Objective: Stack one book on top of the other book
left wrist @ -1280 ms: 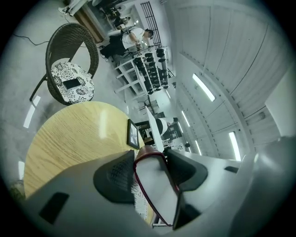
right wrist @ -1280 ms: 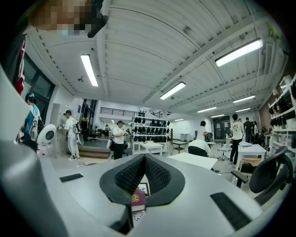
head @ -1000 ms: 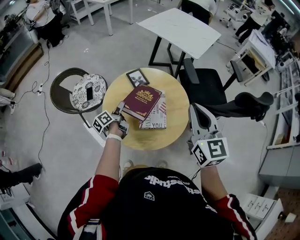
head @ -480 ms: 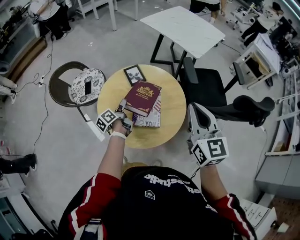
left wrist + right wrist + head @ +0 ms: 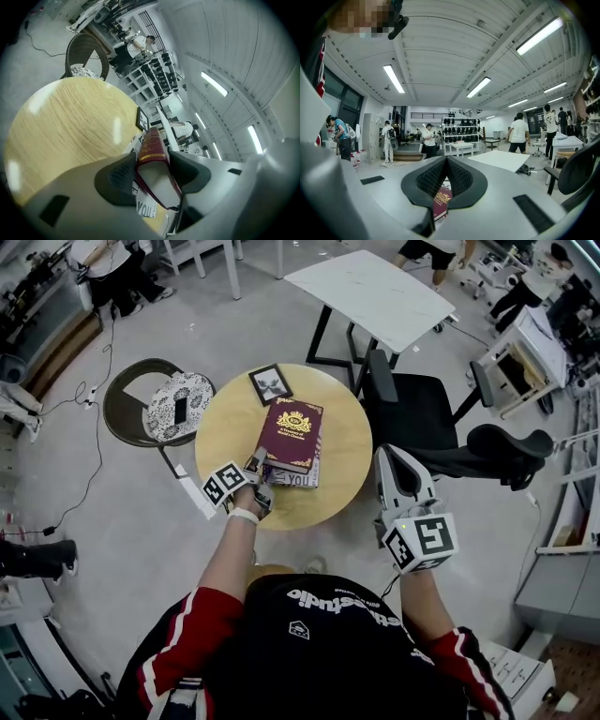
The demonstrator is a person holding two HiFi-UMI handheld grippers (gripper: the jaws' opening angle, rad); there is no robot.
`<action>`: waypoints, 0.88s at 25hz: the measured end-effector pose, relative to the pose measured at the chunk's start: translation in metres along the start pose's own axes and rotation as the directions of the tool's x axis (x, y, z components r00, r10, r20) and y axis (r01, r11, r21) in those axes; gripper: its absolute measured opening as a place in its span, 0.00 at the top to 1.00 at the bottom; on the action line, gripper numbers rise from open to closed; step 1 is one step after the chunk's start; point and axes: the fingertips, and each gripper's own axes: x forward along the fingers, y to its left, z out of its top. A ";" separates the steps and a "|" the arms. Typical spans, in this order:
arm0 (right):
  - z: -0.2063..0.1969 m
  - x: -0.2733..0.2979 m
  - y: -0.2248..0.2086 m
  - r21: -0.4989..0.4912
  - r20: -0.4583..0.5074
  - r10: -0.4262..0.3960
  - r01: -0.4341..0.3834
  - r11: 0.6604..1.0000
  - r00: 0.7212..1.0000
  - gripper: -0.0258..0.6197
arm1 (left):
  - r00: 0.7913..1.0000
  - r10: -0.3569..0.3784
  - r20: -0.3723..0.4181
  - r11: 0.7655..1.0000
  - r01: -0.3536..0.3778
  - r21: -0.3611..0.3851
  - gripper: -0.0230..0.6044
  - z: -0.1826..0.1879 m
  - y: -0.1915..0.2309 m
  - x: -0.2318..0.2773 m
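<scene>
A round pale-wood table [image 5: 352,442] carries the maroon hardcover book [image 5: 292,432] atop the white lettered book [image 5: 298,480], with a small framed picture [image 5: 270,383] beyond. The left gripper [image 5: 255,468] clamps the maroon book's near corner, while the right gripper [image 5: 392,457] is closed and empty. The maroon book, askew a second ago, now lies squarer.

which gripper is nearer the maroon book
Left. The left gripper is clamped on a corner of the maroon book; the right gripper hangs right of the table, shut, apart from it.

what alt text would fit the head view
Seen from above, a person's left gripper clamps the corner of a red book lying over a second book on a round wooden table. The right gripper hangs off the table's right edge, empty.
</scene>
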 end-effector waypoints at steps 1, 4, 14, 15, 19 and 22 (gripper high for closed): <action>0.000 -0.004 0.000 0.002 0.002 0.000 0.000 1.000 1.000 0.92 | 1.000 0.003 -0.011 1.000 -0.003 0.007 0.58 -0.005 0.001 -0.002; -0.001 -0.016 0.001 0.011 0.005 -0.001 0.001 1.000 1.000 0.92 | 0.999 0.023 -0.043 0.999 -0.021 0.041 0.58 -0.021 0.005 -0.008; -0.001 -0.052 -0.010 0.034 0.024 -0.027 0.026 0.999 0.999 0.92 | 0.983 0.176 -0.054 0.957 -0.158 0.245 0.62 -0.043 0.029 -0.015; -0.001 -0.054 -0.011 0.035 0.025 -0.029 0.029 0.999 0.999 0.92 | 0.981 0.184 -0.057 0.949 -0.162 0.269 0.63 -0.044 0.030 -0.014; -0.004 -0.058 -0.013 0.038 0.022 -0.030 0.029 0.999 0.999 0.92 | 0.980 0.187 -0.073 0.937 -0.155 0.313 0.63 -0.044 0.026 -0.010; -0.005 -0.060 -0.011 0.034 0.019 -0.033 0.033 0.999 0.999 0.92 | 0.980 0.183 -0.082 0.933 -0.146 0.329 0.64 -0.043 0.025 -0.006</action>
